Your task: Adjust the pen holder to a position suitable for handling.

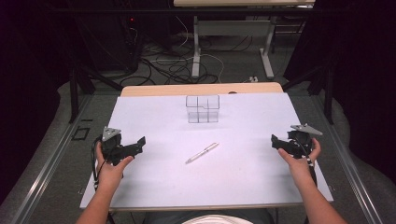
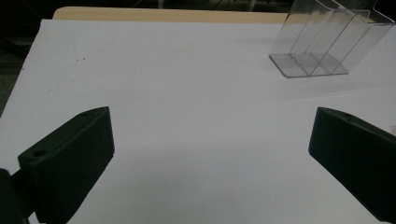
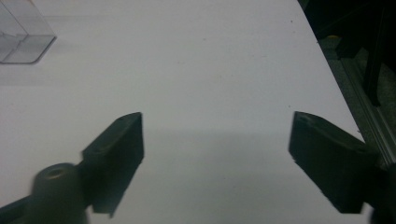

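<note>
The left gripper point(image 1: 135, 145) is resting near the left edge of the white table sheet point(image 1: 243, 177), its jaws spread wide with nothing between them. The silver pen point(image 1: 202, 152) is lying in the open middle, well apart from both grippers, and the clear plastic organizer point(image 1: 202, 108) is standing behind it near the far edge. The right gripper point(image 1: 276, 142) is sitting close to the right edge, jaws also spread and empty; no readable writing is showing.

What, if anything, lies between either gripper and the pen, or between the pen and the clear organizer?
Nothing visible does. The pen lies alone on the white table, with bare surface between it and the left gripper, the right gripper, and the clear organizer behind it. Both grippers are open and empty.
</note>
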A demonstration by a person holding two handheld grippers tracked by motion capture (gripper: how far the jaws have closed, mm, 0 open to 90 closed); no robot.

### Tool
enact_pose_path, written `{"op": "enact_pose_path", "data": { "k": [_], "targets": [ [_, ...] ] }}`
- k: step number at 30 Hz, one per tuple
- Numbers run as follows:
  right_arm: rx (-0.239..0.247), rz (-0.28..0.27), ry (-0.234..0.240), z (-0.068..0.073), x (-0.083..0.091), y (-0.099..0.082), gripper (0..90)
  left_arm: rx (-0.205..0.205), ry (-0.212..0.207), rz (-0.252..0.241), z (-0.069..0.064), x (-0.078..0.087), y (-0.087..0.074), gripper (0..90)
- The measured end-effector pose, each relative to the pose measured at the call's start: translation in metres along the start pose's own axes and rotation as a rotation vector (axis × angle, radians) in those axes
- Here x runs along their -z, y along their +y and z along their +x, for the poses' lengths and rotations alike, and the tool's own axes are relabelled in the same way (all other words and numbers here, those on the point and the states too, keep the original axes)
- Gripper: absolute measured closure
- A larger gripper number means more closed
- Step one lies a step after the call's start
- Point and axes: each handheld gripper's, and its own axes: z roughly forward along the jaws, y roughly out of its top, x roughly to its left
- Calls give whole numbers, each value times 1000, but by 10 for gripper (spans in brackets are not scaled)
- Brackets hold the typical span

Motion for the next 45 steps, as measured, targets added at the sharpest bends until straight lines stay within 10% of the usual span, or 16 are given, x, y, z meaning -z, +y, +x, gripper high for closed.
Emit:
{"op": "enact_pose_path", "data": {
  "k": [17, 32, 45],
  "targets": [
    [131, 40, 97, 19, -7, 23, 271, -10, -14, -20, -1, 2, -1, 2],
    [294, 49, 294, 73, -9, 78, 372, -30, -24, -16, -2, -2, -2, 2],
    [508, 103, 285, 120, -16, 118, 256, -19, -13, -15, 2, -1, -3, 3]
  ]
}}
